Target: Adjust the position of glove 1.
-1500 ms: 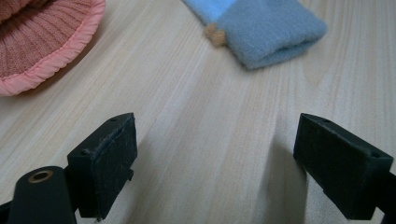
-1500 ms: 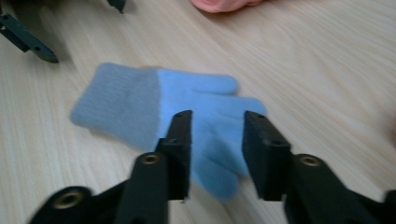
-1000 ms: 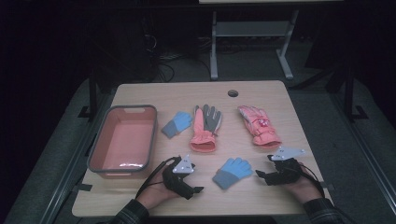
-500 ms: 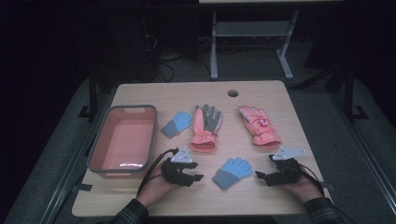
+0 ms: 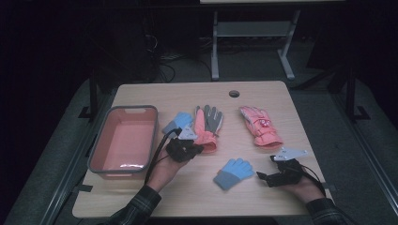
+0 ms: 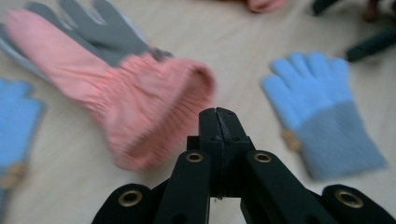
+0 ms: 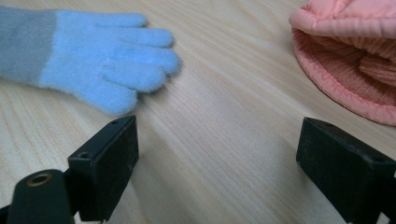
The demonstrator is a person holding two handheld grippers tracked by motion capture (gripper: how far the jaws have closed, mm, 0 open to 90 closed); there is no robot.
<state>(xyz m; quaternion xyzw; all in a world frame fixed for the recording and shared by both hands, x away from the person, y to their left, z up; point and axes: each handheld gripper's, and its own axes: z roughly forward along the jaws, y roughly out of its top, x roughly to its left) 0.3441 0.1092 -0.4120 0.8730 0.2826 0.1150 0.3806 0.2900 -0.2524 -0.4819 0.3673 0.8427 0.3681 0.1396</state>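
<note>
Spanning the scene, the wooden table (image 5: 197,96) is carrying a pink tub (image 5: 123,140) lying just to the left of the left gripper (image 5: 187,149). Ahead of that gripper, the pink-and-grey glove (image 5: 209,125) is resting with its cuff just in front of the jaw tips, not gripped; these jaws have just been closing and are now meeting, with nothing between them. The padded pink glove (image 5: 259,126) is lying ahead of the right gripper (image 5: 264,176), whose jaws are standing wide apart over bare wood. One blue glove (image 5: 233,172) is lying just to that gripper's left; another blue glove (image 5: 178,123) is lying just beyond the left gripper.
</note>
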